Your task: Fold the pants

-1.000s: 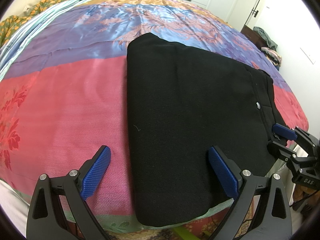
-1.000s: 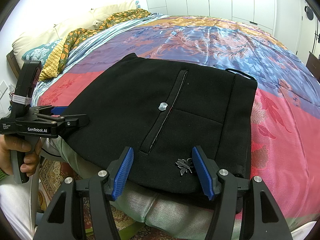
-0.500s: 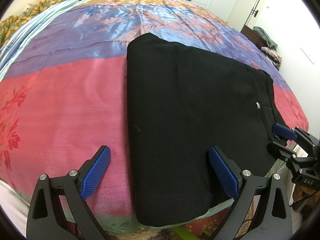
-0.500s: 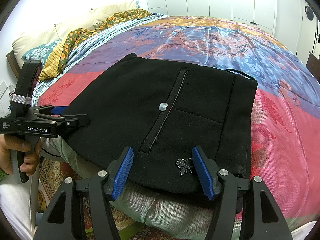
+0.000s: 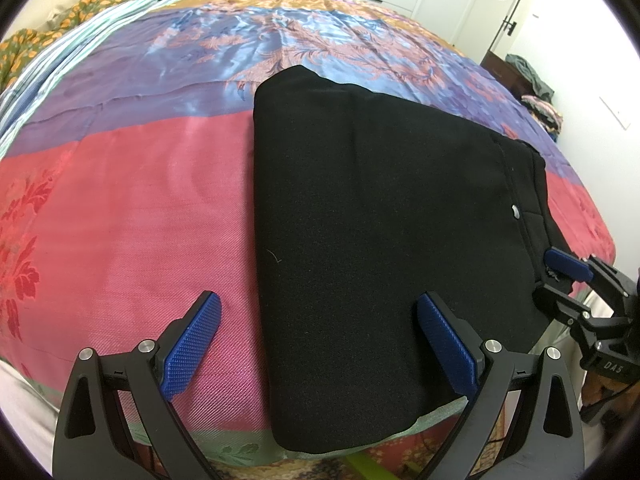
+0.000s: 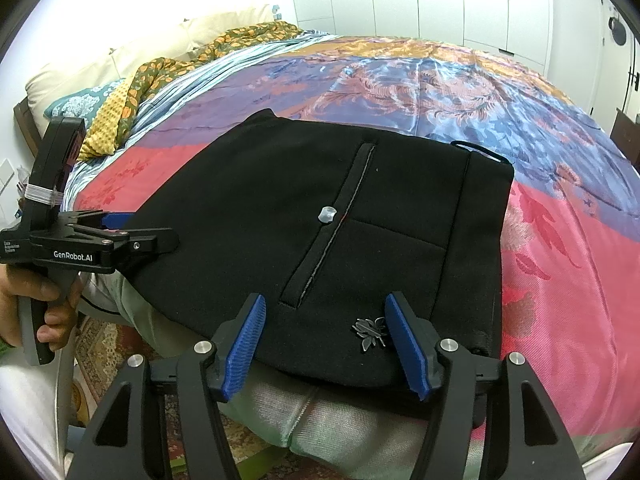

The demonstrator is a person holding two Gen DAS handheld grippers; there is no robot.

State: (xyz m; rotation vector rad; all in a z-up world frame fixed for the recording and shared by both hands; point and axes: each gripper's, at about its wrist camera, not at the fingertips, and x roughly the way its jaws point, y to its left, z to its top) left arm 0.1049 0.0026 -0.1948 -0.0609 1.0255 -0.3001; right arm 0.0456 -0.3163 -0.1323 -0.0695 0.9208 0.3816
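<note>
Pants (image 5: 372, 248) look folded into a flat rectangle at the bed (image 5: 120, 208) near edge; left gripper (image 5: 320, 344) and right gripper (image 6: 324, 344) fingers spread, pinching nothing, likely done.

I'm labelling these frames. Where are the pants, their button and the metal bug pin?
pants (image 5: 380, 240), left wrist view, middle of the folded black cloth
button (image 6: 327, 214), right wrist view, its pale face
pin (image 6: 371, 331), right wrist view, its body

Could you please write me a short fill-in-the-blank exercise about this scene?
1. The folded pants are ____ in colour.
2. They lie on a ____ with a multicoloured bedspread.
3. Both the left gripper and right gripper have ____ finger pads.

Answers: black; bed; blue
</note>
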